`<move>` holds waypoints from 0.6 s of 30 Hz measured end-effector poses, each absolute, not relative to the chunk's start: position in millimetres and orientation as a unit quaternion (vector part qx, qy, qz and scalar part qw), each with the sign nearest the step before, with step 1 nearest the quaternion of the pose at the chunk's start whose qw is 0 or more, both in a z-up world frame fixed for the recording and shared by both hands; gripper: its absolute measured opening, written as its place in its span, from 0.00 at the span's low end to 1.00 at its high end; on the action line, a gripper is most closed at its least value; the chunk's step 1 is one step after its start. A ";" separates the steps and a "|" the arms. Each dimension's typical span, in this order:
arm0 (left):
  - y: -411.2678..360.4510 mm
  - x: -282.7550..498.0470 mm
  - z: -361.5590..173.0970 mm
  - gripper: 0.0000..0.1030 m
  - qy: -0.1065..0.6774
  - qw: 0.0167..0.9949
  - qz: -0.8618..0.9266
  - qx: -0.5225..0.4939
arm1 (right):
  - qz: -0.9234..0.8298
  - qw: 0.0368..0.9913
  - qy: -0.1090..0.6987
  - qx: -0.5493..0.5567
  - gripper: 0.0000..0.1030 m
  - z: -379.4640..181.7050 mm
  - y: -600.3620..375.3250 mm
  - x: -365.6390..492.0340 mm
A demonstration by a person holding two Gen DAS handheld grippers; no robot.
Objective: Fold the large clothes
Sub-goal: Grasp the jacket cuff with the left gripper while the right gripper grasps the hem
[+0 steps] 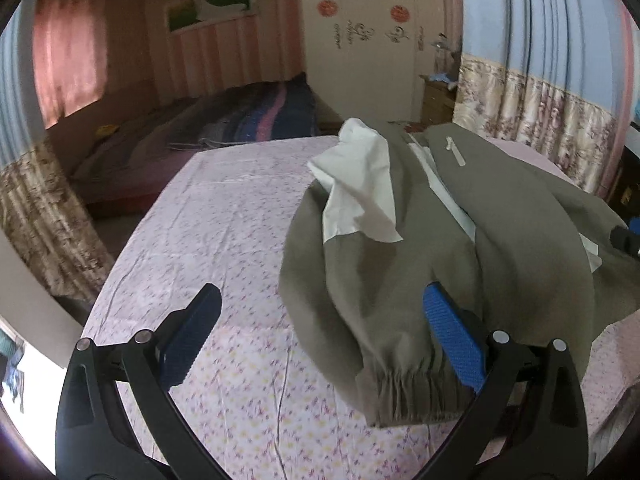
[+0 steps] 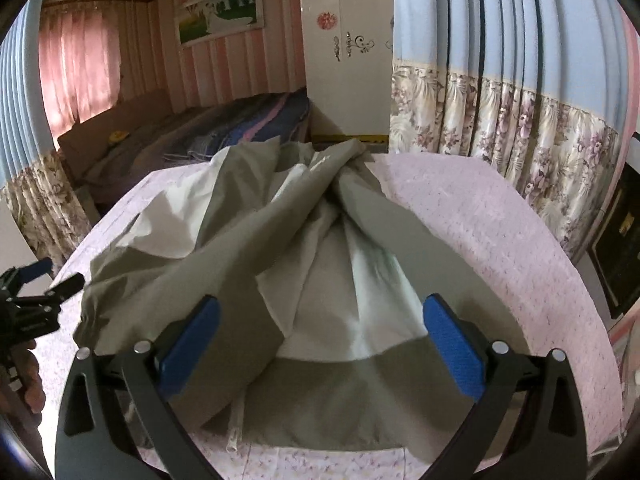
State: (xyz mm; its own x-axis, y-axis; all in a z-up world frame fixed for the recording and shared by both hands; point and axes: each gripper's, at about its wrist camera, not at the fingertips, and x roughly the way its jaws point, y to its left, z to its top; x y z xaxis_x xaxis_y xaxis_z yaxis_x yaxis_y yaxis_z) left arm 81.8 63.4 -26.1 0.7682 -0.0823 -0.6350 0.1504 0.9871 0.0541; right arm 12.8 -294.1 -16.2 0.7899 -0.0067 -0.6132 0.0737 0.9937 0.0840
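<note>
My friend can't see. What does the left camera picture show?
A crumpled olive jacket with white lining lies on a flowery pink sheet. The open left gripper hovers at its elastic cuff, holding nothing. A bed stands behind.

Right gripper cut off by frame edge, jaws unseen; jacket hem hidden behind blue pad; far bedding blurred

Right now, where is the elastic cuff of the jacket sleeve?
In the left wrist view, the elastic cuff lies low and right of centre on the floral sheet, just inside the left gripper's right finger.
</note>
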 end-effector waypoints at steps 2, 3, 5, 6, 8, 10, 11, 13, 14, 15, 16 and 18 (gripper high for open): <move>59.6 87.5 -26.2 0.97 0.337 0.937 -0.077 0.055 | -0.004 0.944 0.325 0.047 0.98 -11.3 -291.4 19.3; 56.3 90.6 -26.2 0.96 0.339 0.935 -0.086 0.057 | 0.000 0.944 0.327 0.040 0.95 -10.2 -288.9 22.8; 49.4 96.7 -27.9 0.89 0.346 0.930 -0.104 0.063 | 0.019 0.940 0.338 0.025 0.80 -10.1 -280.2 33.2; 46.9 98.9 -29.4 0.82 0.350 0.928 -0.109 0.066 | 0.028 0.939 0.343 0.024 0.77 -11.4 -277.2 37.0; 41.4 108.4 -35.4 0.71 0.366 0.920 -0.124 0.068 | 0.050 0.931 0.361 0.029 0.66 -16.5 -271.5 50.0; 39.1 116.8 -42.5 0.58 0.384 0.911 -0.134 0.065 | 0.065 0.923 0.377 0.030 0.59 -23.9 -267.2 58.6; 38.5 121.8 -47.4 0.49 0.397 0.905 -0.141 0.061 | 0.074 0.919 0.386 0.032 0.59 -27.8 -265.3 62.7; 38.1 127.8 -55.3 0.44 0.409 0.899 -0.144 0.056 | 0.087 0.913 0.398 0.035 0.58 -34.5 -261.5 68.3; 35.5 130.5 -57.5 0.38 0.412 0.898 -0.144 0.058 | 0.094 0.909 0.404 0.037 0.49 -37.5 -259.9 70.7; 33.7 132.3 -59.4 0.27 0.414 0.897 -0.145 0.060 | 0.108 0.903 0.414 0.041 0.43 -40.7 -258.4 75.1; 31.3 134.7 -62.1 0.21 0.419 0.894 -0.148 0.060 | 0.122 0.898 0.421 0.045 0.30 -43.8 -256.2 77.6; 28.5 137.3 -65.6 0.10 0.424 0.891 -0.150 0.062 | 0.146 0.887 0.437 0.036 0.17 -50.1 -248.7 83.8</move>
State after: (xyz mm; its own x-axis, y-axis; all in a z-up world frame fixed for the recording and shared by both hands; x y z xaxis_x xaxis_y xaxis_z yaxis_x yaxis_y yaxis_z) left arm 137.3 28.5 -65.6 0.5960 -0.2140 -0.7739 0.3195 0.9474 -0.0159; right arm 83.8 -248.7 -50.1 0.5758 0.2895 -0.7646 -0.2271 0.9550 0.1906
